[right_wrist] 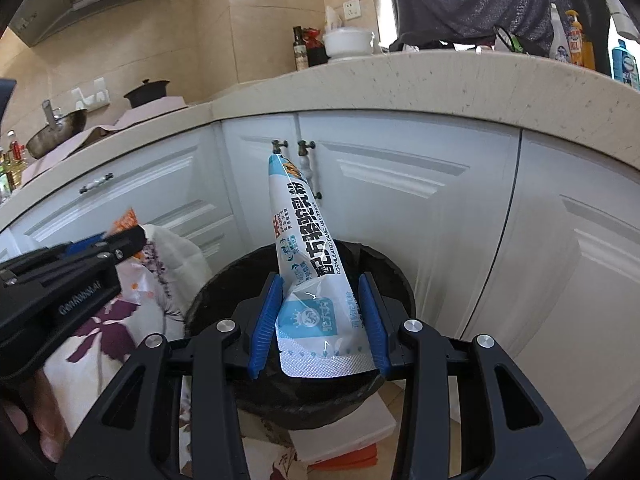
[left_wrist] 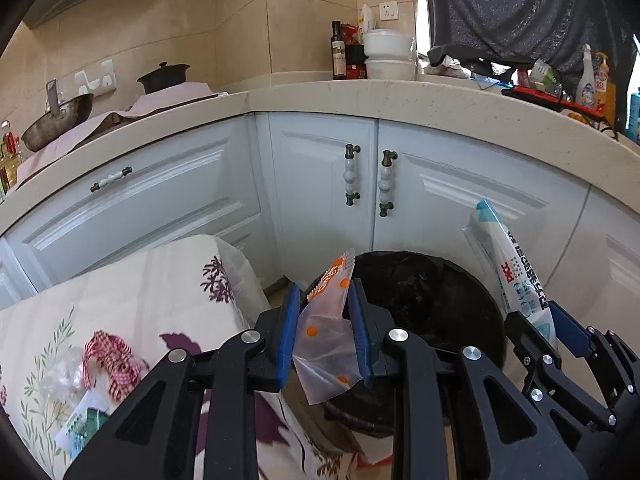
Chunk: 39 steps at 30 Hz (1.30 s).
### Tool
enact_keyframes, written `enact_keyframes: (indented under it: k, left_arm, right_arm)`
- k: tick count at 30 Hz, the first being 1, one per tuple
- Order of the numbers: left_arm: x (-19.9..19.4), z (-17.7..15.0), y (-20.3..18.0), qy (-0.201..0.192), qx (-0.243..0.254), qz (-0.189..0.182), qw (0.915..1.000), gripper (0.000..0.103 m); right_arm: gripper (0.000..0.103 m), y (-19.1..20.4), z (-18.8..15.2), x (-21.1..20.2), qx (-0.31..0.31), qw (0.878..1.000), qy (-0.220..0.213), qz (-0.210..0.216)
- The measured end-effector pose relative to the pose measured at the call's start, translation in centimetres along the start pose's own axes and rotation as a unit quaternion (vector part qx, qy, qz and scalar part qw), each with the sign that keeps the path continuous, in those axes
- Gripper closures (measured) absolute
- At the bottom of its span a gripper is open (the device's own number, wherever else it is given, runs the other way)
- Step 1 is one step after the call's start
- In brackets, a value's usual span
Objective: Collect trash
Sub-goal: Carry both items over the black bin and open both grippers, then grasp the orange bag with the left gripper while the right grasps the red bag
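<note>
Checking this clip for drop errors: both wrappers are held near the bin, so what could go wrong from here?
1. The clear orange-dotted wrapper in the left hand-held gripper sits near the black bin's rim; released now, it may land outside.
2. The long milk powder sachet in the right hand-held gripper sticks up, so it could tip over the rim.

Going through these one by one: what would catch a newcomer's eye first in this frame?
Both grippers carry trash over the black bin standing by the white cabinet doors. The left gripper pinches a clear wrapper with orange print, and the right gripper clamps a tall white and blue milk powder sachet that points upward. Left of the bin, more scraps lie on a flowered tablecloth.
</note>
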<state>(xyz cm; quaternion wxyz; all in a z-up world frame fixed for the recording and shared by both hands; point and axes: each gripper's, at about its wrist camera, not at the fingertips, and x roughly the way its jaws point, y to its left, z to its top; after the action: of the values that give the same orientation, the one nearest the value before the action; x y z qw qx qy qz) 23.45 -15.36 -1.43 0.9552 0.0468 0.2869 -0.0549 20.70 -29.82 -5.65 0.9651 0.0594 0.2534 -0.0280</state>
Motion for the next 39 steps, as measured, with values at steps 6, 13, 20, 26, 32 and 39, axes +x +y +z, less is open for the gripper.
enact_keyframes:
  k: [6, 13, 20, 26, 32, 39]
  left_arm:
    - [1.7, 0.4, 0.2, 0.008, -0.002, 0.011, 0.9999, 0.076]
    - [3.3, 0.4, 0.2, 0.023, -0.003, 0.009, 0.9997, 0.075]
    - [3.1, 0.8, -0.2, 0.004, 0.008, 0.016, 0.9998, 0.038]
    - [2.0, 0.9, 0.8, 0.008, -0.01, 0.012, 0.9998, 0.029]
    - [-0.8, 0.4, 2.0, -0.003, -0.005, 0.015, 0.9999, 0.027]
    - [-4.8, -1.5, 5.0, -0.002, -0.015, 0.02, 0.9997, 0.025]
  right_arm:
    - [0.064, -0.8, 0.3, 2.3, 0.006, 1.0, 0.007, -0.007]
    - [0.058, -0.9, 1.0, 4.7, -0.001, 1.0, 0.013, -0.013]
    - [0.048, -1.2, 1.1, 5.1, 0.005, 1.0, 0.014, -0.023]
    - [0.043, -0.8, 1.3, 3.2, 0.005, 1.0, 0.002, -0.027]
    - [0.043, 0.2, 1.6, 0.0, 0.001, 1.0, -0.01, -0.023]
    - [0.041, 2.6, 0.5, -4.5, -0.004, 1.0, -0.017, 0.0]
